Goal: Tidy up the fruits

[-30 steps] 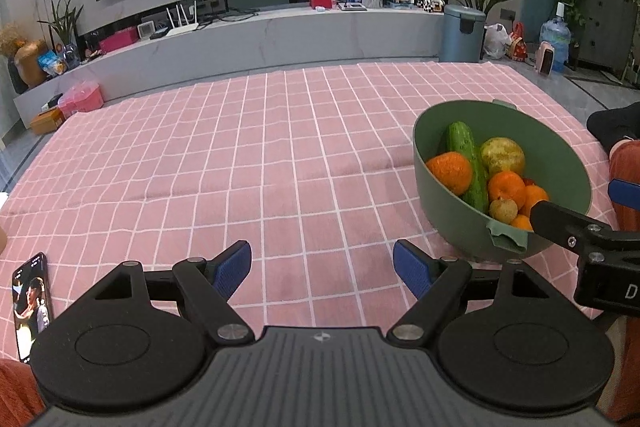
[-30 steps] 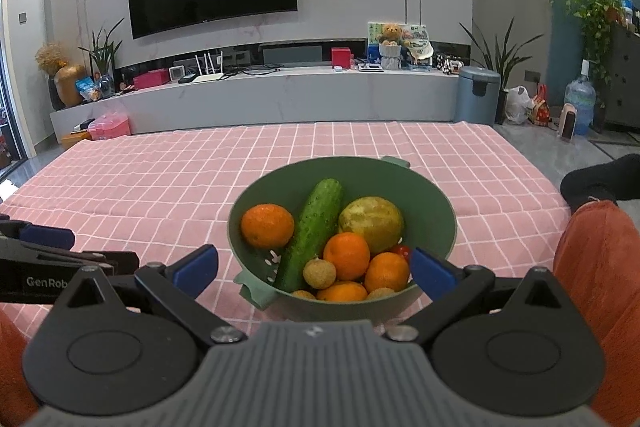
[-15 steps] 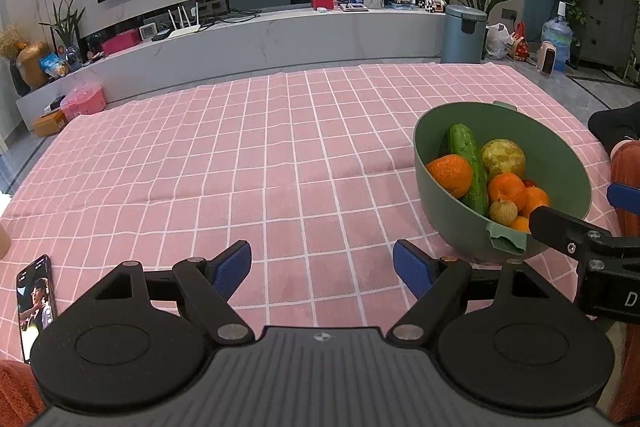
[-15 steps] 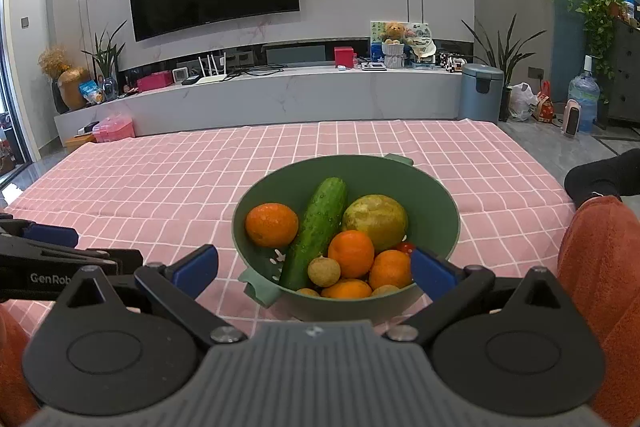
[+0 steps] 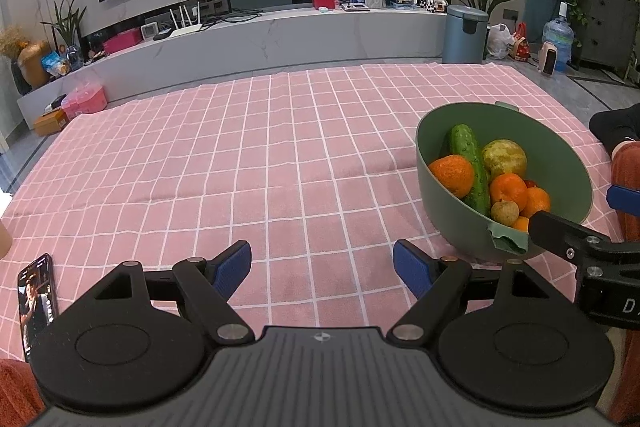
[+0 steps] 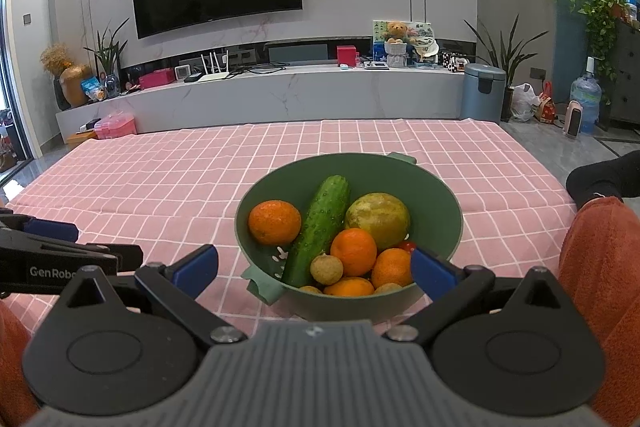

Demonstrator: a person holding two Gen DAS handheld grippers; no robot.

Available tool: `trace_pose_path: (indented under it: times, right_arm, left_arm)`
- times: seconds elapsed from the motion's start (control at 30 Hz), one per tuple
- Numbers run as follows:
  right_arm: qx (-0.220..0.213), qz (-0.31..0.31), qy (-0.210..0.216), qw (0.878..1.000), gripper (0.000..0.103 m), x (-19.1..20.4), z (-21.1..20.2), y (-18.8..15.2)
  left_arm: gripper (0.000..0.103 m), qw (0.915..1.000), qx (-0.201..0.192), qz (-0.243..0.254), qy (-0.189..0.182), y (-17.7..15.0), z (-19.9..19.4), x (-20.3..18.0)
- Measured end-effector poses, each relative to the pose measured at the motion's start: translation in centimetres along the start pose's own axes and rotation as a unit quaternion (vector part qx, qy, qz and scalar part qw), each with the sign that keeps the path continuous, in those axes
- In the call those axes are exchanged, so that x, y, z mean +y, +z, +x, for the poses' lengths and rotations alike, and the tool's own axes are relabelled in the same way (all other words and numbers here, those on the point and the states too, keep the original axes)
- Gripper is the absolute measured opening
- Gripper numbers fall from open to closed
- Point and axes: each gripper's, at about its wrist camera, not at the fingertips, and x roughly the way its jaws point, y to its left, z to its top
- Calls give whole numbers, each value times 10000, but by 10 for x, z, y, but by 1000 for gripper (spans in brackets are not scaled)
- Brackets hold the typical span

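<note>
A green bowl (image 6: pixel 440 199) stands on the pink checked cloth (image 6: pixel 160 187), just in front of my right gripper (image 6: pixel 314 265). It holds a cucumber (image 6: pixel 320 223), several oranges (image 6: pixel 274 221), a yellow-green round fruit (image 6: pixel 378 213) and small brown fruits (image 6: pixel 326 269). My right gripper is open and empty, its fingers either side of the bowl's near rim. My left gripper (image 5: pixel 322 267) is open and empty over bare cloth, left of the bowl (image 5: pixel 560 155).
A phone (image 5: pixel 36 299) lies on the cloth at the near left. The person's orange-clad knee (image 6: pixel 600 267) is at the right. Beyond the cloth are a TV console and a bin (image 6: pixel 482 93).
Both views have shifted slightly; the bowl sits a little higher in the right wrist view. Both grippers stay open and empty.
</note>
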Motion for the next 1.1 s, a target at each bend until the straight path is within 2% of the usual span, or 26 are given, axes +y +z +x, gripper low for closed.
trace_pose_path:
  times: [1.1]
  right_arm:
    - [9,-61,19,10000,98,0,0,-1]
  left_arm:
    - [95,9999,-5,-100,10,0,-3,3]
